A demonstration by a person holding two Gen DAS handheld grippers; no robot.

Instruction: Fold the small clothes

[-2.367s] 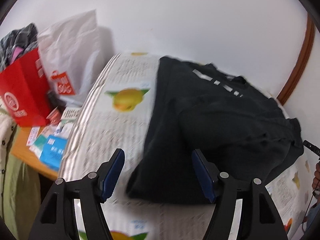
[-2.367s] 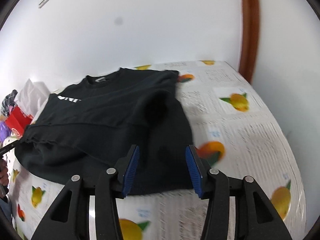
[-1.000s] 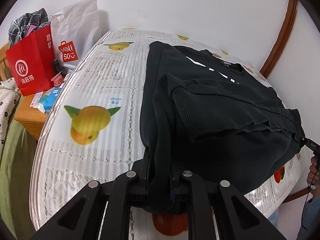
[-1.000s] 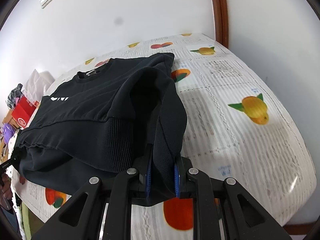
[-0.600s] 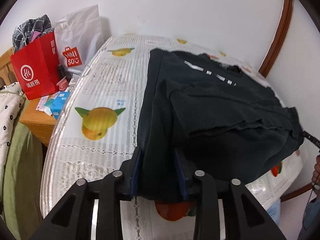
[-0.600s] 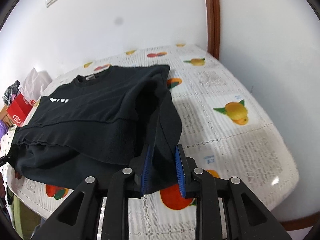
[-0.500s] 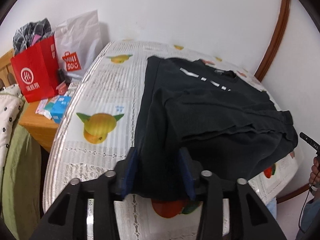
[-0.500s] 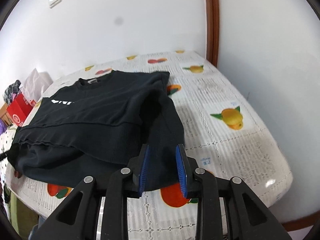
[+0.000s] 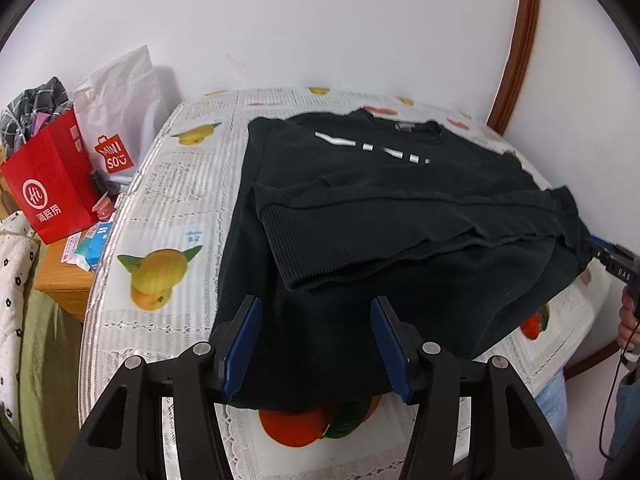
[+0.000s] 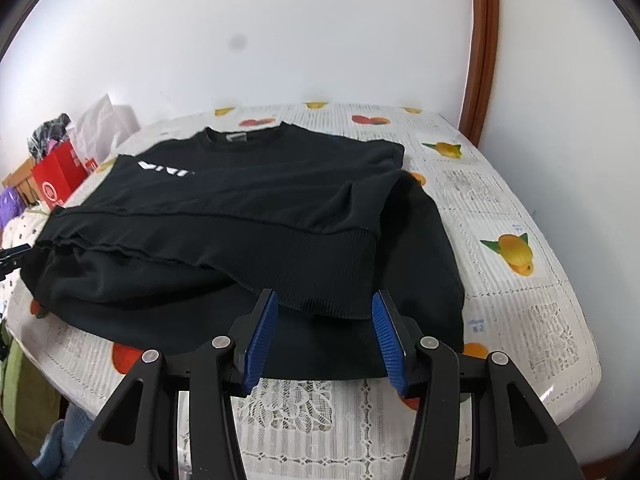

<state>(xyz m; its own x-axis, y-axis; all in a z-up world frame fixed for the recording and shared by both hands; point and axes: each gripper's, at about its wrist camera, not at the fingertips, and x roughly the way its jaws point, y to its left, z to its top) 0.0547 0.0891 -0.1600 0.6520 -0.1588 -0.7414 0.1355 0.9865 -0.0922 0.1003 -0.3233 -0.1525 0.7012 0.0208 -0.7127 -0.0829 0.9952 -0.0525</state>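
Observation:
A black sweatshirt (image 9: 400,216) with white lettering lies flat on the fruit-print tablecloth (image 9: 160,208), sleeves folded across its front. My left gripper (image 9: 316,344) is open and empty, just in front of the shirt's near left edge. In the right wrist view the same sweatshirt (image 10: 248,216) lies ahead, its ribbed cuff near my right gripper (image 10: 324,340), which is open and empty at the shirt's near right edge. The right gripper's tip shows at the far right of the left wrist view (image 9: 612,260).
A red paper bag (image 9: 48,192) and a white shopping bag (image 9: 120,120) stand left of the table on a wooden stand. White walls and a brown door frame (image 10: 482,52) lie behind. The table's front edge (image 10: 400,412) is close below the grippers.
Both grippers were shut on the sweatshirt's lower corners a second ago. They have opened, let the cloth go and drawn back; the shirt now rests flat.

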